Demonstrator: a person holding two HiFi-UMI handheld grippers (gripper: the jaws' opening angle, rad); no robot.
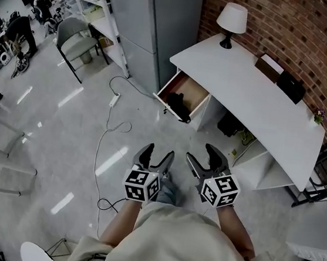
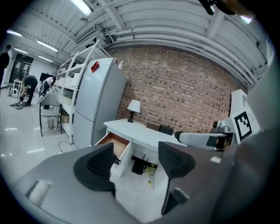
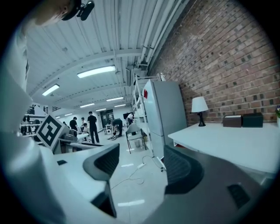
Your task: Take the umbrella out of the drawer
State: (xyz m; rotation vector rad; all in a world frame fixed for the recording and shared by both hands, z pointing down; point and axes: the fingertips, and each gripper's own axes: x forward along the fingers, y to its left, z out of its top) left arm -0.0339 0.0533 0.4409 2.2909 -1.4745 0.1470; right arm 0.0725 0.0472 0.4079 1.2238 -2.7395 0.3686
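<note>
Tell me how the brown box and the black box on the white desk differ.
Colour: the brown box has a pale top face, while the black box is dark all over. Place: the brown box sits nearer the lamp; the black box lies beyond it, farther along the desk. Both stand close to the brick wall, side by side, and look similar in size.

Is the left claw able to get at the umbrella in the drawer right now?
Probably yes, once it moves closer: the left claw is open and empty, the drawer stands open, and nothing blocks the umbrella.
</note>
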